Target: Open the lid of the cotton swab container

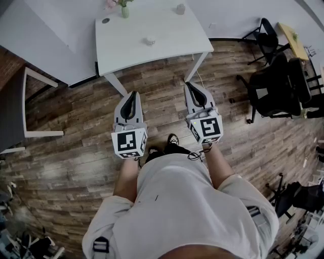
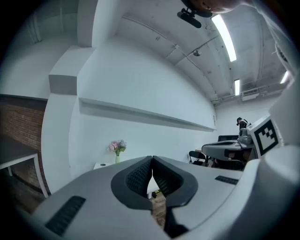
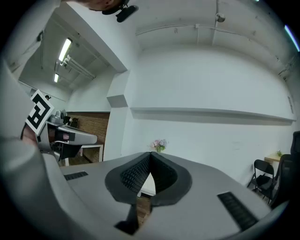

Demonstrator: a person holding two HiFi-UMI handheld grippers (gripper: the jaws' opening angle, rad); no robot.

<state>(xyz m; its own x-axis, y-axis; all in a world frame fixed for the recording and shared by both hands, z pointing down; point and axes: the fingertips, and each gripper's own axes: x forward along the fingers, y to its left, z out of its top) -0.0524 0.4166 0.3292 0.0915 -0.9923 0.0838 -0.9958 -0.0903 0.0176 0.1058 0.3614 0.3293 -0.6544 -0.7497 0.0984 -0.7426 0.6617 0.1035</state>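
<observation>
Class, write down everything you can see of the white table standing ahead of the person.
The table has a plain, matt white rectangular top on slanted white legs. It stands level on the wood-plank floor. On it rest a small vase of pink flowers at the far edge, a dark round disc near the far left corner, and two pale items too small to identify. Neither the left gripper nor the right gripper touches it.
</observation>
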